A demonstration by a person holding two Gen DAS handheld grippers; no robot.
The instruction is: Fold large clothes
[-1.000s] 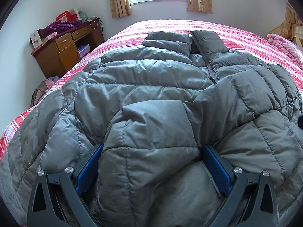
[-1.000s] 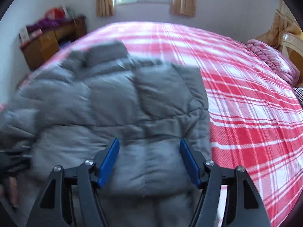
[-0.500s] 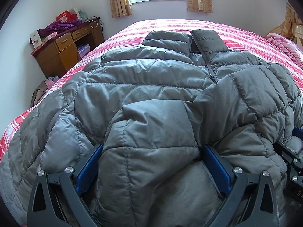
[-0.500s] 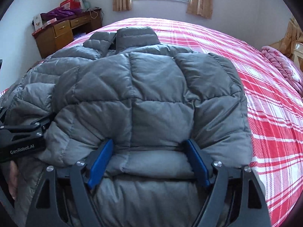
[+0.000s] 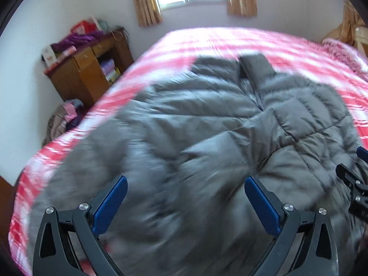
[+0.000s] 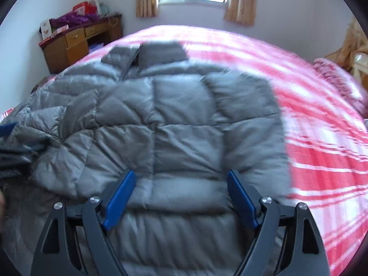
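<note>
On the bed the jacket lies flat, sleeves folded in, collar far, hem near, long axis running away from both tools. Right tool has just been opening, released, w/ hem between jaws. Left tool released too, above hem. Both about equally near.

Left gripper: jaws spread wide, blue pads clear of any contact, angled downward. Right gripper: jaws wide and just been opening, with padded fabric lying between them
</note>
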